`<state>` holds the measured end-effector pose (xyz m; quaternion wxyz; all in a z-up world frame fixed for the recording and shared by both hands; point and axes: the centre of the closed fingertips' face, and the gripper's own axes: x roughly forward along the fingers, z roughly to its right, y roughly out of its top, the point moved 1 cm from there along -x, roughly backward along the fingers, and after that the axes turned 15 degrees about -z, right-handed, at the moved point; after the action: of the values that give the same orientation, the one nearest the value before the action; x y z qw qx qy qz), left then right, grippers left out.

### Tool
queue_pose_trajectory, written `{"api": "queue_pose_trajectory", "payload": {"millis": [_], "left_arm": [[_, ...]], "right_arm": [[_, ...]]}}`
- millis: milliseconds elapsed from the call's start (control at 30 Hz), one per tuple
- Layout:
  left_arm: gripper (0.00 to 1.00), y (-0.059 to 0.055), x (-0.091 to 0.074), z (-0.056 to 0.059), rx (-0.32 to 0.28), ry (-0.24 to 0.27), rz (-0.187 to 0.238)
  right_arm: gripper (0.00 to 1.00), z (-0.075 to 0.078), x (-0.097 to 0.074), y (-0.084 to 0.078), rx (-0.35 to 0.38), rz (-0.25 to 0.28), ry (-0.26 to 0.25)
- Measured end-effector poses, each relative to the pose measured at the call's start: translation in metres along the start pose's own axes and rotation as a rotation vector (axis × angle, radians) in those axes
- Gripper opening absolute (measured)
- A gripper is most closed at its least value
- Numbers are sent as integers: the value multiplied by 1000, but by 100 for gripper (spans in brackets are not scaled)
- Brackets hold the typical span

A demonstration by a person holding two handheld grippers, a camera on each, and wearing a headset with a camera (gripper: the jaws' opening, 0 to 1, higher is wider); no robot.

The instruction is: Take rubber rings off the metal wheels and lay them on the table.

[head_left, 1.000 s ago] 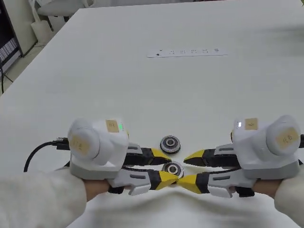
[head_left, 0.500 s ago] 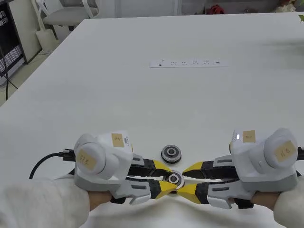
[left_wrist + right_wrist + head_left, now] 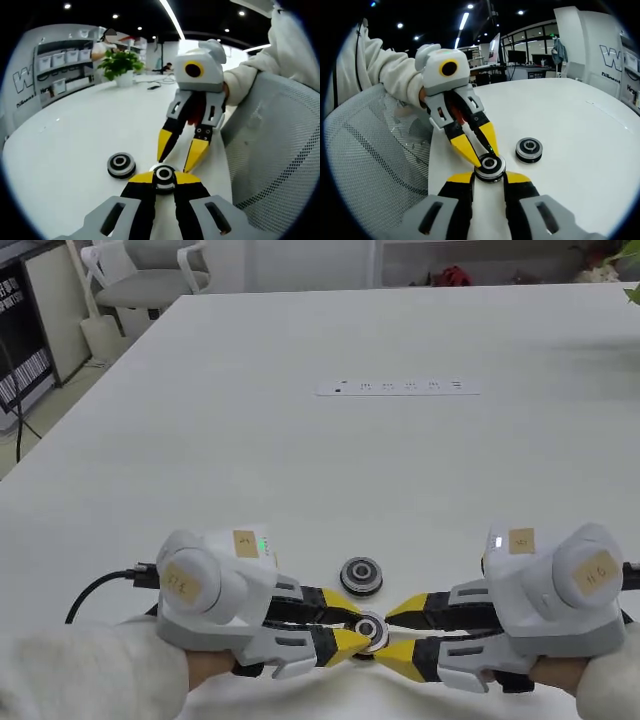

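Both grippers are pinched on the same wheel right now. My left gripper (image 3: 348, 622) comes in from 9 o'clock and my right gripper (image 3: 402, 628) from 3 o'clock, yellow tips nearly nose to nose. The near wheel (image 3: 368, 631) is squeezed between them, low on the white table (image 3: 300, 460) right in front of me. In the left gripper view my own jaws sit tight against either side of it. The right gripper view shows the same from the other end.

A second ago both sets of jaws were spread wider, with the wheel sitting loosely between the tips. Half a second ago they'd already narrowed, and now they're snug on it. The shift in the head view is just my head tipping up.

The second wheel (image 3: 360, 576) sits just beside the gripped one at 12 o'clock, touching nothing. It wears its black rubber ring (image 3: 111, 168) and hasn't budged. Whether the ring on the gripped wheel has started to come off, I can't tell. Further out at 12 o'clock, well apart, lies a white power strip (image 3: 398, 388).
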<state>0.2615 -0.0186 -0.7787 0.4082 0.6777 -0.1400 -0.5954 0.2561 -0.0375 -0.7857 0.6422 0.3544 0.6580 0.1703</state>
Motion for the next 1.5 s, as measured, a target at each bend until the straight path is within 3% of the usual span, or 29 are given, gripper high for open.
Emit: {"api": "queue_pose_trajectory", "payload": {"millis": [267,600,1500], "left_arm": [[14,0,0,0,30,-1,6],[14,-2,0,-1,10,-10,35],[14,-4,0,-2,22,-3,37]], "right_arm": [[19,2,0,-1,0,1,-4],[18,1,2,-2,-17,-13,-8],[10,2,1,-6,-58,-46,-31]]}}
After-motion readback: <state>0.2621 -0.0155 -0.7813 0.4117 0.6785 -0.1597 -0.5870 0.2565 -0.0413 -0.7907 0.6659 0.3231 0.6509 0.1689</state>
